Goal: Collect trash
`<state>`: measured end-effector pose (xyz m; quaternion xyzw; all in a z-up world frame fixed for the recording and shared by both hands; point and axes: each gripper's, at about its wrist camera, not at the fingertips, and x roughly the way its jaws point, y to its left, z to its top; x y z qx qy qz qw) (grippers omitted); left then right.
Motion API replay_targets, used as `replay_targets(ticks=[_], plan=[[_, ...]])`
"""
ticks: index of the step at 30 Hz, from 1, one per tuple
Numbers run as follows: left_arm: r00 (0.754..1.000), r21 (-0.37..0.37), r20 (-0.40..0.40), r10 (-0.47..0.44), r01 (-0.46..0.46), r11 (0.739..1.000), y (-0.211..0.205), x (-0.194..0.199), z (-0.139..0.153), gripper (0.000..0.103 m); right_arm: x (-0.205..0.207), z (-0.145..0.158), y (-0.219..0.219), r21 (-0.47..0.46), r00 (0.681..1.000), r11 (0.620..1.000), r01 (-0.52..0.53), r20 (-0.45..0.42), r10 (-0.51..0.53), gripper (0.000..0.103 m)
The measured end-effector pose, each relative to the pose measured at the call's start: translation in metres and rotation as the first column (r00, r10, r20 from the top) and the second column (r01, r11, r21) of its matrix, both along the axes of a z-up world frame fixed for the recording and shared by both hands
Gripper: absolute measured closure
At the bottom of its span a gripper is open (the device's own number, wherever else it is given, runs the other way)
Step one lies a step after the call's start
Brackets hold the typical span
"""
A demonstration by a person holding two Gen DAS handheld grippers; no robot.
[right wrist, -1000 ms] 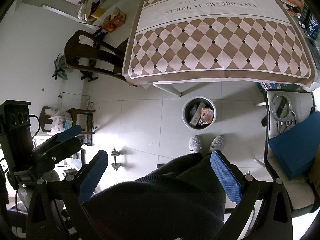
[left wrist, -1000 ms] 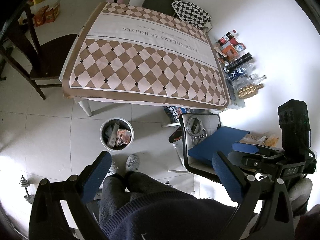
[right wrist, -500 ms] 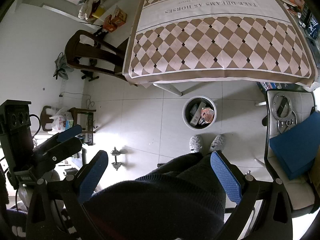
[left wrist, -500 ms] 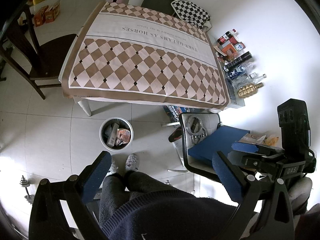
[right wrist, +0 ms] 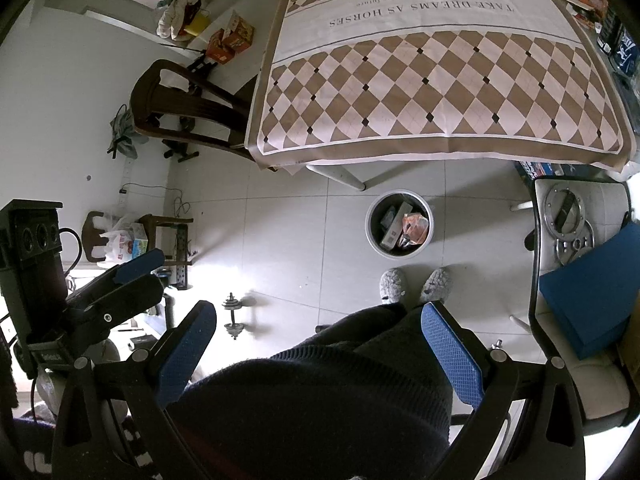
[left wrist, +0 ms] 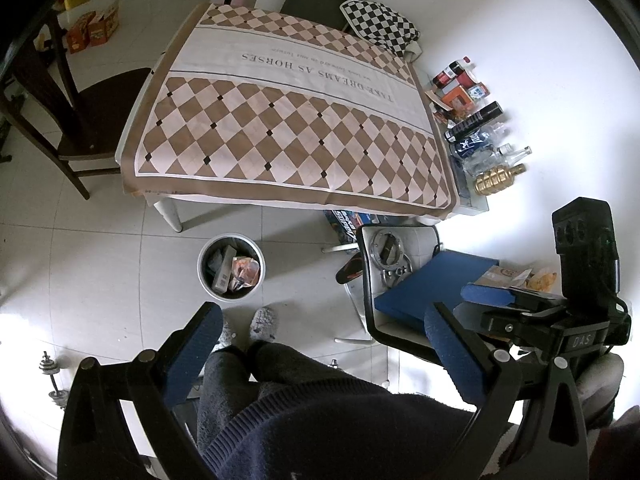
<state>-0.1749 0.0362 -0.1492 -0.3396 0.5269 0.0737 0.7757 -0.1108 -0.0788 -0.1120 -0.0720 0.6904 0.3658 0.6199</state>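
Left gripper [left wrist: 324, 354] agape above round metal bin [left wrist: 231, 267].

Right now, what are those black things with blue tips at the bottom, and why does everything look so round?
Those are two claws that a person holds, one in each hand. Each carries a bulging fisheye camera, which bends the picture. One picture looks along the left claw, the other along the right claw. Both are open and hold nothing. Below are the person's legs and slippers. On the floor stands a trash bin with wrappers inside, beside a table under a checked cloth.
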Motion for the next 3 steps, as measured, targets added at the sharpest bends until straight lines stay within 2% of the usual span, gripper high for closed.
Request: replay_targets(ticks=[3], plan=[[1.0,0.002,-0.003,0.0,0.0,1.0,-0.0047,0.0006,0.0017,0.0,-0.0026,0.0006,-0.0008,0.0,1.0,1.0,-0.005,-0.003,0.005,0.0]])
